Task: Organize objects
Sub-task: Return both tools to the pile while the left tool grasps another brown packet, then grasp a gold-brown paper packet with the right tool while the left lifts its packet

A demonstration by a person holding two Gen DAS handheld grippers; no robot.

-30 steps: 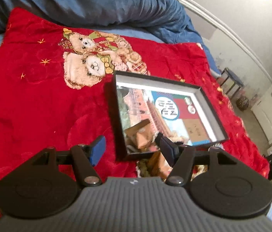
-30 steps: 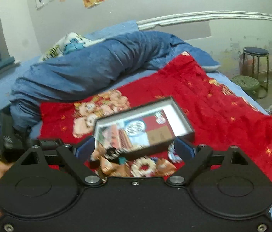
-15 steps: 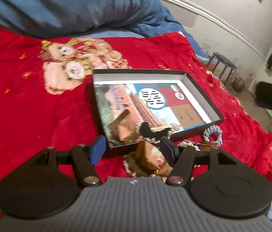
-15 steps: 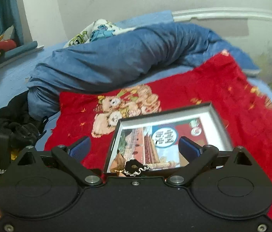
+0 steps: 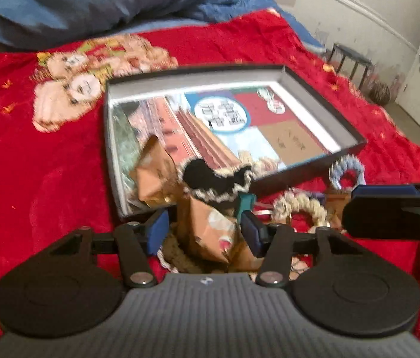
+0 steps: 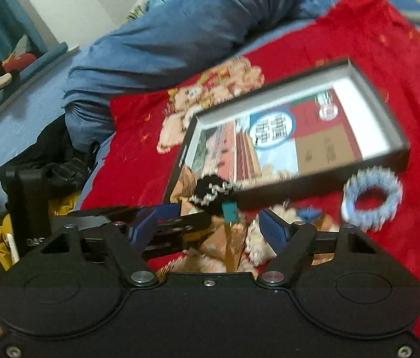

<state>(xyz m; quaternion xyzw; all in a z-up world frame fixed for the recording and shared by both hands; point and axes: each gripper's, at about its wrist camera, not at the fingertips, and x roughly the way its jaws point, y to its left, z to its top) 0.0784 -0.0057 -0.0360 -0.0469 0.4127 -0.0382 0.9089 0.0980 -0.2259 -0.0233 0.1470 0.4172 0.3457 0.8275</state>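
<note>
A shallow black box (image 5: pixel 323 101) (image 6: pixel 386 110) with a printed picture on its floor lies on a red blanket. A brown packet (image 5: pixel 153 173) lies in its near corner. A black crocheted piece (image 5: pixel 213 179) (image 6: pixel 210 192) hangs over its near wall. My left gripper (image 5: pixel 205 229) is open, its jaws either side of a brown paper packet (image 5: pixel 210 232) in a pile in front of the box. My right gripper (image 6: pixel 207 229) is open over the same pile, and it shows at the right of the left wrist view (image 5: pixel 395 211). A cream ring (image 5: pixel 299 205) and a light blue ring (image 5: pixel 345 170) (image 6: pixel 371 200) lie there too.
The red blanket (image 5: pixel 31 149) has a teddy bear print (image 5: pixel 84 80). A blue duvet (image 5: pixel 90 0) is bunched behind it. A stool (image 5: pixel 350 59) stands off the bed's right side. Dark clothes and a black device (image 6: pixel 31 197) lie at the bed's left.
Both grippers have come closer to the pile in front of the box. The left jaws now flank the brown packet. The right gripper has entered the left wrist view.
</note>
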